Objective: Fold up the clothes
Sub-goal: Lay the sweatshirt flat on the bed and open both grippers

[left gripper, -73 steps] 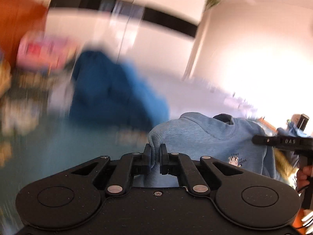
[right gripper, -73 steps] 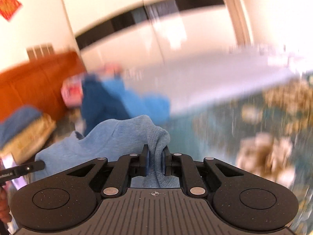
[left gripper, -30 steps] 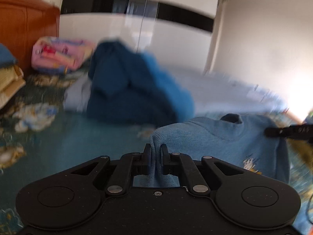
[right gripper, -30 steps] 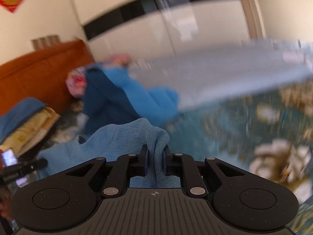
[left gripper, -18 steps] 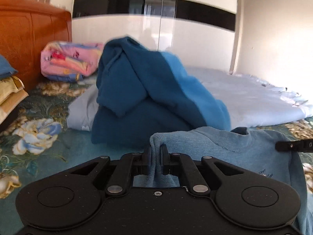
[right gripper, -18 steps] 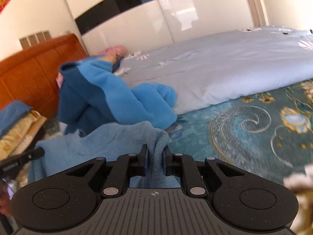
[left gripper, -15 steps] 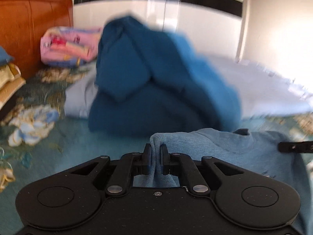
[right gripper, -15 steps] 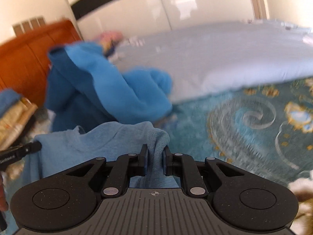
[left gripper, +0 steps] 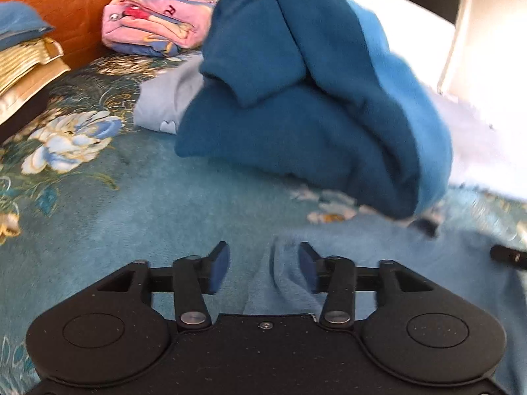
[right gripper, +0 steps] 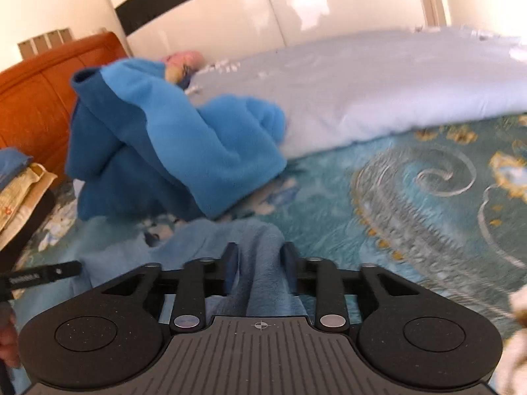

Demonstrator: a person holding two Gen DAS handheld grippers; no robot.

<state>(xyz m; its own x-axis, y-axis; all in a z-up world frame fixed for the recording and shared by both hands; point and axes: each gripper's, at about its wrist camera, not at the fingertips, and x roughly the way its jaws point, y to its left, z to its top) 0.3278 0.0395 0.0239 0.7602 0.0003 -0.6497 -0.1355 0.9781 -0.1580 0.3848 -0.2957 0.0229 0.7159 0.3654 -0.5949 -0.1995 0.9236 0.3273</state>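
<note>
A light blue sweatshirt (left gripper: 378,256) lies flat on the teal floral bedspread (left gripper: 108,217). My left gripper (left gripper: 263,265) is open, with a fold of the sweatshirt loose between its jaws. My right gripper (right gripper: 260,260) is open too, and a ridge of the same sweatshirt (right gripper: 260,247) rises between its parted jaws. The tip of the right gripper shows at the right edge of the left wrist view (left gripper: 509,256). The left gripper's tip shows at the left of the right wrist view (right gripper: 42,275).
A heaped dark and bright blue fleece (left gripper: 313,98) lies just beyond the sweatshirt. A pale grey quilt (right gripper: 378,89) lies behind it. A pink folded blanket (left gripper: 154,23), stacked pillows (left gripper: 23,56) and an orange wooden headboard (right gripper: 36,102) stand at the far left.
Both grippers have opened and let go of the sweatshirt, which now lies on the bedspread. Both views have dropped lower and closer to the bed.
</note>
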